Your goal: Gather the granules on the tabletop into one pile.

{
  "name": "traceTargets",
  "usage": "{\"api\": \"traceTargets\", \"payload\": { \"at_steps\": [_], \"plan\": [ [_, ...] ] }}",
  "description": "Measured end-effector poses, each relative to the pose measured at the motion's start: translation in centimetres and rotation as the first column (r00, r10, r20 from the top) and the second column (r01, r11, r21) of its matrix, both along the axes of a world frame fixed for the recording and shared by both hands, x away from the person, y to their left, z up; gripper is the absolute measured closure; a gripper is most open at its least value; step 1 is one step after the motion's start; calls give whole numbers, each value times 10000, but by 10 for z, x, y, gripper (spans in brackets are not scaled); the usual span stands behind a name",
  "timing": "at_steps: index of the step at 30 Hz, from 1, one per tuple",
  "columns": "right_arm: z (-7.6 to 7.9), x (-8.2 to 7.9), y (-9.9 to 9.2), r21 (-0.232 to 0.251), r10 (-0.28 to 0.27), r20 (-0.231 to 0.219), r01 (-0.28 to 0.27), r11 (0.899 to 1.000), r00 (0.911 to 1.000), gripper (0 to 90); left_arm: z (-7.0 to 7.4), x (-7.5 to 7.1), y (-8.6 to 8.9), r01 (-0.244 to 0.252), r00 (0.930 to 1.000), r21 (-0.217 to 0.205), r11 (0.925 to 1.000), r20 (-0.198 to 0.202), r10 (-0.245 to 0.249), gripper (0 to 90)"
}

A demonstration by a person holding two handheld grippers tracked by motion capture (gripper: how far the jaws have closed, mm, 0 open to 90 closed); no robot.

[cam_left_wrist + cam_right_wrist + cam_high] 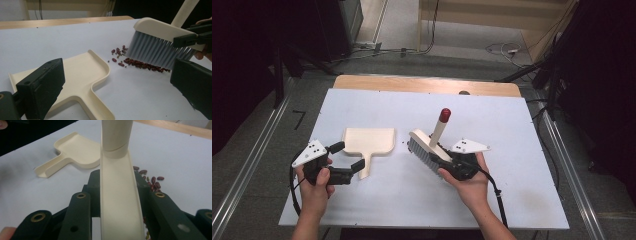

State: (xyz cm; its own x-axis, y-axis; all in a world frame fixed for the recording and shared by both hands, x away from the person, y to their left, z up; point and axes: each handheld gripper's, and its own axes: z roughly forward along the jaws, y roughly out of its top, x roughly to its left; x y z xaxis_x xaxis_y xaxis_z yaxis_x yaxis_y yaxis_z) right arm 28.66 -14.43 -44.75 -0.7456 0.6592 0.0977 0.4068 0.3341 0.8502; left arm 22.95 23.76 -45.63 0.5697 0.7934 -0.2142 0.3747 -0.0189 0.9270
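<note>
Beans (136, 63) lie between dustpan (368, 141) and brush (428, 152).

Even overhead light falls on the white table (512, 150), bright at its middle; the room past its edges lies dark. Shadows are faint. Both gripper views look soft, the nearest parts blurred.

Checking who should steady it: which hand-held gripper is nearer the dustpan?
Left hand-held gripper: open jaws flank the dustpan handle. Right hand-held gripper holds the brush beside it.
</note>
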Motion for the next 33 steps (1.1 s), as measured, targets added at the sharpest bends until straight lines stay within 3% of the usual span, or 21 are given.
{"api": "traceTargets", "payload": {
  "at_steps": [7, 10, 14, 19, 33],
  "plan": [
    [-5, 8, 44, -10, -550, -160, 550, 9985, 9984, 659, 0, 0, -2, 9, 10000, 83, 10000, -14, -9, 0],
    [-11, 12, 55, 178, -993, -447, 1002, 9948, 9941, 659, 0, 0, 0, -4, 10000, 12, 10000, 19, 4, 0],
    [-24, 17, 63, 10, -1364, -674, 1367, 9906, 9884, 659, 0, -1, 2, -65, 10000, -48, 10000, 35, 65, 0],
    [-27, 23, 54, -32, -2026, -683, 2029, 9792, 9769, 659, 0, -2, 1, -58, 10000, -31, 10000, 49, 59, 0],
    [-31, 21, 10, -53, -3037, -491, 3039, 9527, 9515, 658, 0, -1, -2, 21, 10000, 32, 10000, 66, -21, 0]
  ]
}}
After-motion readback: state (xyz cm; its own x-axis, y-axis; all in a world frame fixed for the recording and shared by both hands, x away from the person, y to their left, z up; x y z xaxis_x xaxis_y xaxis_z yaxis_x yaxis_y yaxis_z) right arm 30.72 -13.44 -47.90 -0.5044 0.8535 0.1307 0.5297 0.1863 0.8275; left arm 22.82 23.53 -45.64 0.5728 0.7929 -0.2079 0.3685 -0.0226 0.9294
